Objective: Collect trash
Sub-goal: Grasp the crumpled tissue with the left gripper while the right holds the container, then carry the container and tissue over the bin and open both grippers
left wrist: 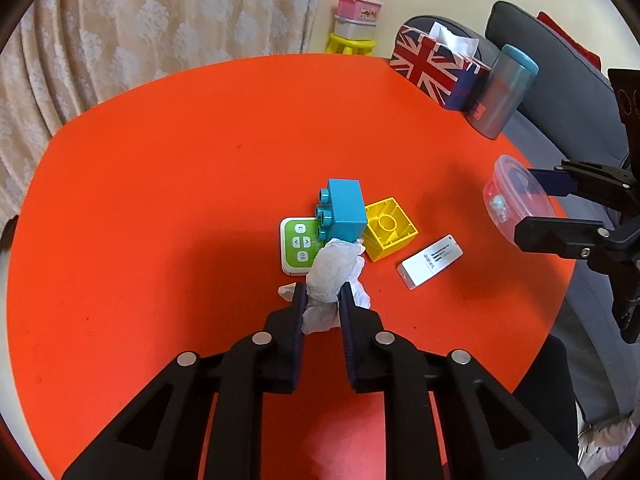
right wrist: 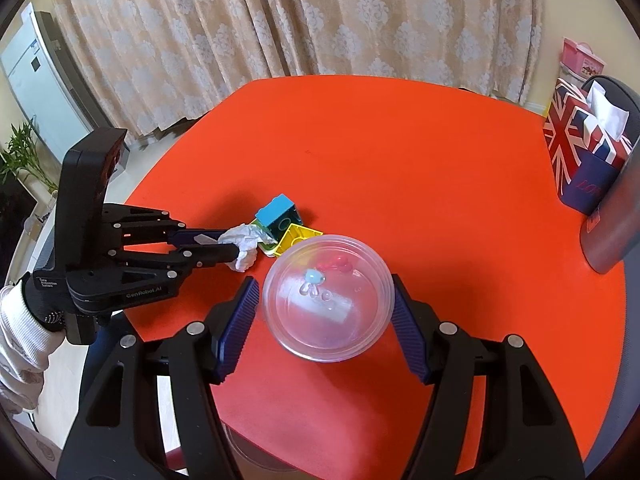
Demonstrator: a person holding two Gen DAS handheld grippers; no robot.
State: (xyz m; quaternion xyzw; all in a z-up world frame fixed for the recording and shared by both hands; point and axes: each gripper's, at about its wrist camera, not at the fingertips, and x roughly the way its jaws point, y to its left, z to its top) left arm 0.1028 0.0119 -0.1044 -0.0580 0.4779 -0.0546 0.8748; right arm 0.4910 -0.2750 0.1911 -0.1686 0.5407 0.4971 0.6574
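Tissue [left wrist: 334, 276] is the trash here, a crumpled white wad, all creased and lumpy, sitting on the orange table [left wrist: 160, 200] right up against a green keypad gadget [left wrist: 297, 245] and a blue toy brick [left wrist: 345, 210]. The left gripper [left wrist: 323, 294] has its two fingers squeezed onto the wad, with paper bulging out above and below the pads. From the right wrist view that gripper [right wrist: 236, 249] reaches in level from the left, low over the table, with a gloved hand [right wrist: 24, 320] on its handle.

The right gripper [right wrist: 324, 316] has its fingers spread wide on either side of a clear plastic bowl [right wrist: 328, 300] with some small colourful bits inside, and I can't tell if the pads actually touch the rim. A yellow brick [left wrist: 390, 228] lies beside the blue one, and a small white box [left wrist: 430, 256] is near it. A Union Jack tissue box [left wrist: 436, 66] stands at the far edge.
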